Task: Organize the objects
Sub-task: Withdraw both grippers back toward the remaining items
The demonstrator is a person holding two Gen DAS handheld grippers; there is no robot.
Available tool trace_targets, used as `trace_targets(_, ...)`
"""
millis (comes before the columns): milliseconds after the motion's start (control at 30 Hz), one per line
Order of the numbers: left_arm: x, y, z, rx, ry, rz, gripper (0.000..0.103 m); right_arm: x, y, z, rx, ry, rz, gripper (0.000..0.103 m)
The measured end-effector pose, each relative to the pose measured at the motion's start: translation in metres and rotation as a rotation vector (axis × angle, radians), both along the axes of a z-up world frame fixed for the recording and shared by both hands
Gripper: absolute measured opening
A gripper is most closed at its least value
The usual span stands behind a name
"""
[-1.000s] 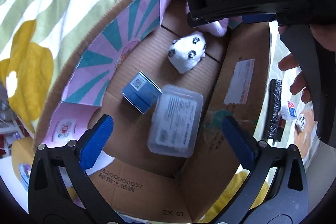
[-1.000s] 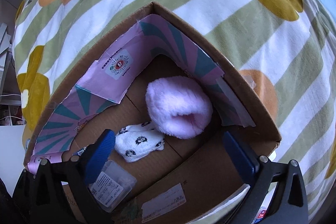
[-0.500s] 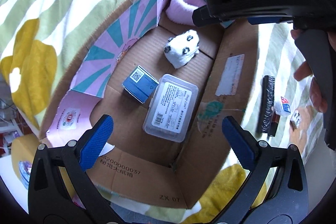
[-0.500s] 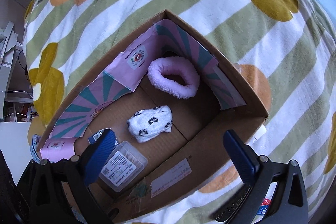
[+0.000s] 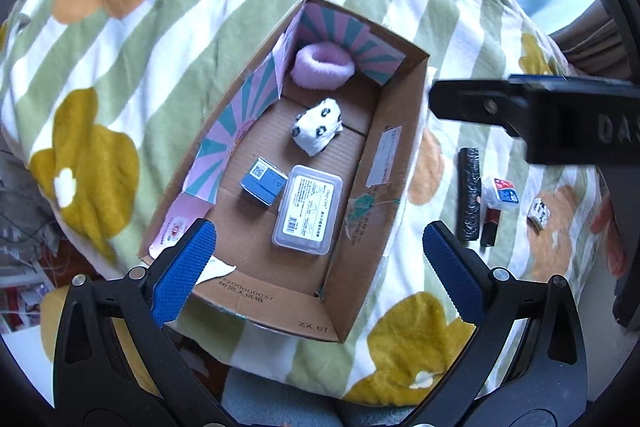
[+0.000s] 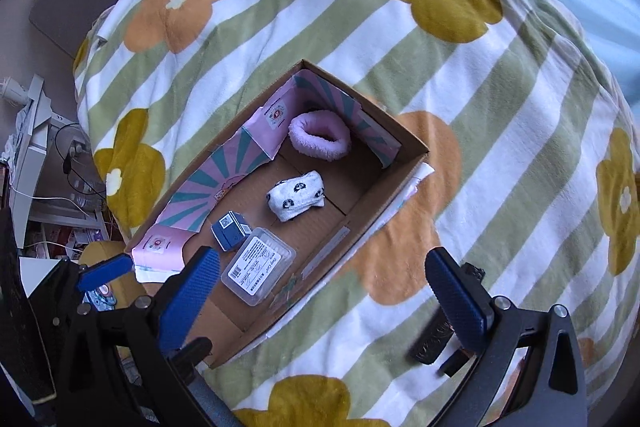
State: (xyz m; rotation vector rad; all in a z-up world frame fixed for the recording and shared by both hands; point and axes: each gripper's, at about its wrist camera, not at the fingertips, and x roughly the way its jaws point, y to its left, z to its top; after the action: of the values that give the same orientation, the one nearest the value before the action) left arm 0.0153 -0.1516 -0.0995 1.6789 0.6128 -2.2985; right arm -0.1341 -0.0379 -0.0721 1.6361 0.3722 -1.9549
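Sock (image 5: 318,129) in box (image 5: 394,147), on blanket (image 5: 160,39)

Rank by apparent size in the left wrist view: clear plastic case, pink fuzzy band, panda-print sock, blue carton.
1. clear plastic case, largest, though it lies nearer the camera.
2. pink fuzzy band
3. panda-print sock and blue carton look about alike; the carton lies nearer, so no ranking between them.
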Motion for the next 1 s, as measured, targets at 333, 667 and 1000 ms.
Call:
trace_targets(333, -0.009, 0.021, 0.057, -0.045, 0.086, -0.108, 0.103, 0.037, 0.09, 0.071, -0.054, 0.132, -0.218, 0.102)
trace_targets(667, -0.037, 0.091, 0.093, -0.103, 0.197, -0.339, 0.103, 0.094, 0.207, 0.086, -0.05, 0.182, -0.568, 0.102)
trace_targets(1000, -0.056, 0.156, 0.08, -0.039, 0.174, -0.54, 0.103, 0.159, 0.279, 0.074, -0.032, 0.218, -0.797, 0.102)
